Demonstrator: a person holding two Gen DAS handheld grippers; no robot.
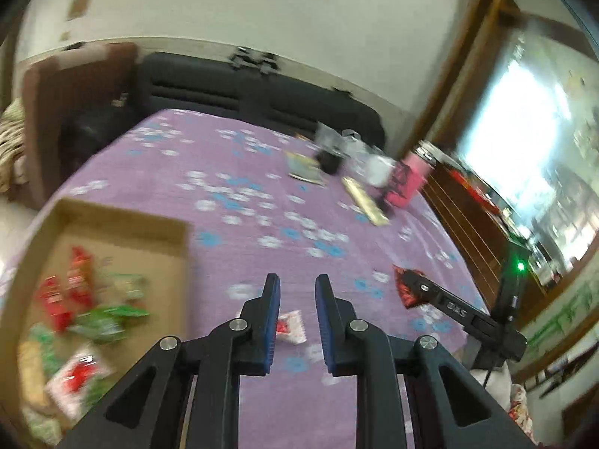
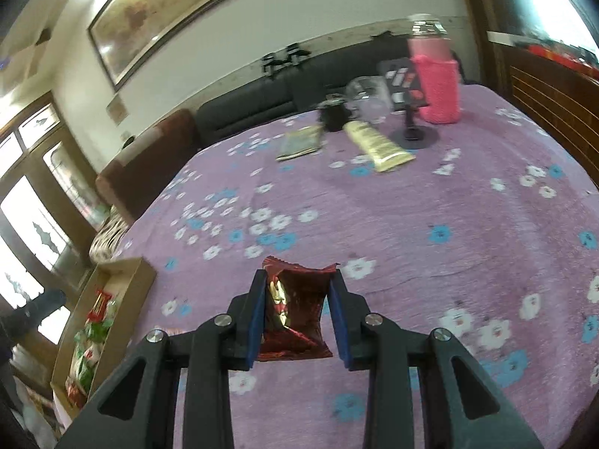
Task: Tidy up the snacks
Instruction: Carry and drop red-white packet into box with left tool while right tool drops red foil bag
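Note:
My right gripper [image 2: 297,280] is shut on a dark red snack packet [image 2: 295,310], held above the purple flowered tablecloth [image 2: 411,217]. The same packet [image 1: 406,286] and the right gripper [image 1: 415,282] show at the right of the left wrist view. My left gripper [image 1: 297,286] is open and empty above a small white and red snack packet [image 1: 292,327] lying on the cloth. A cardboard box [image 1: 123,224] with several red, green and white snack packets [image 1: 105,318] sits to the left. The box [image 2: 138,280] also shows at the lower left of the right wrist view.
At the table's far side stand a pink bottle [image 2: 436,82], a phone on a black stand [image 2: 411,131], a cream tube [image 2: 378,146], a flat booklet [image 2: 301,142], a dark small jar [image 2: 333,114] and a clear container [image 2: 368,101]. A dark sofa [image 1: 258,89] lies beyond.

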